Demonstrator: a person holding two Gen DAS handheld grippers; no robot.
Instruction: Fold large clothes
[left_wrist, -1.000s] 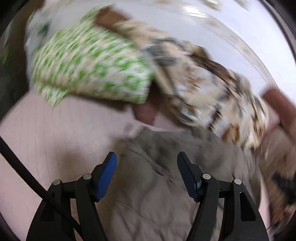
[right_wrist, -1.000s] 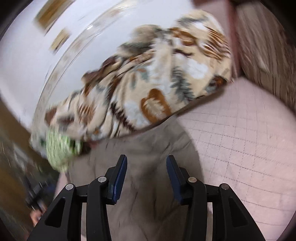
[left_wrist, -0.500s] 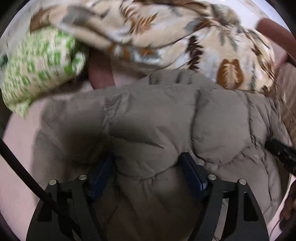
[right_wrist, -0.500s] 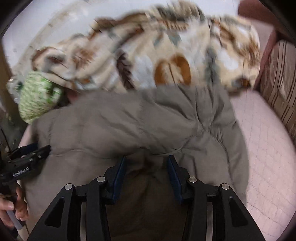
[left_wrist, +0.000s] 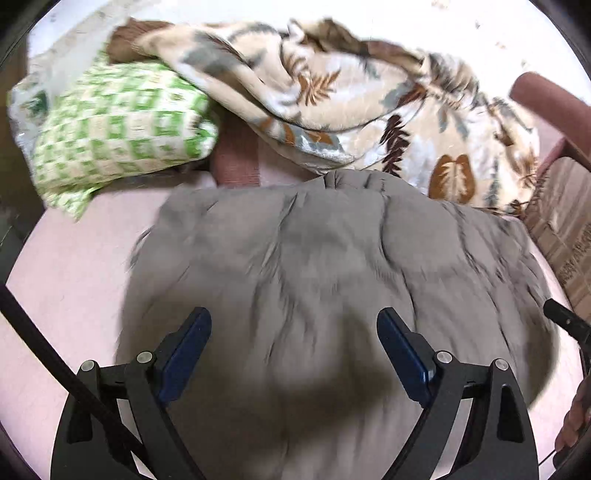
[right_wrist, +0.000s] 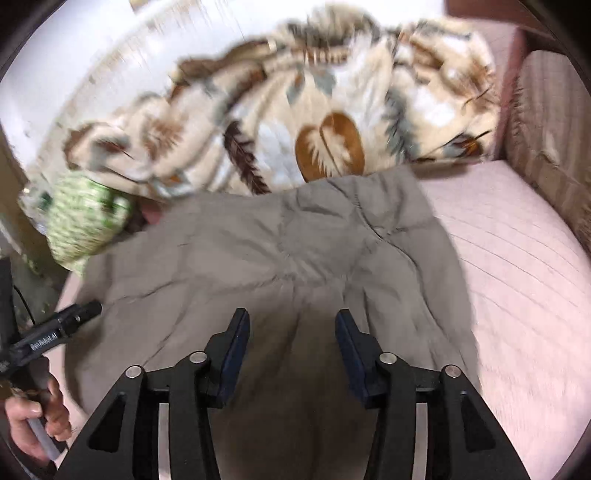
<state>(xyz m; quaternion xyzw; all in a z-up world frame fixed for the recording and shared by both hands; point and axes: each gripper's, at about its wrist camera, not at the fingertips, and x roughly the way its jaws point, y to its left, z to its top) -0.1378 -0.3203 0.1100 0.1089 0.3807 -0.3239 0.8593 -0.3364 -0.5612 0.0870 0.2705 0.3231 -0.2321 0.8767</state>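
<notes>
Left tongs (left_wrist: 293, 334) spread wide, right tongs (right_wrist: 291, 334) parted — both have just been opening and grip nothing above a taupe puffer jacket (left_wrist: 332, 266) lying flat on a pink quilted bed (right_wrist: 517, 266), a leaf-print blanket (right_wrist: 295, 122) and a green checked pillow (left_wrist: 122, 129) beyond.

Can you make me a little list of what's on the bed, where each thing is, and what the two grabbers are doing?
surface: pink quilted bed
main item: grey puffy jacket, lying spread on the bed
behind the jacket: leaf-print blanket, bunched up
far left: green checked pillow, partly under the blanket
left hand-held gripper: open, jaws have just been widening, above the jacket, nothing pinched
right hand-held gripper: open, jaws have just been widening, above the jacket, nothing pinched
</notes>
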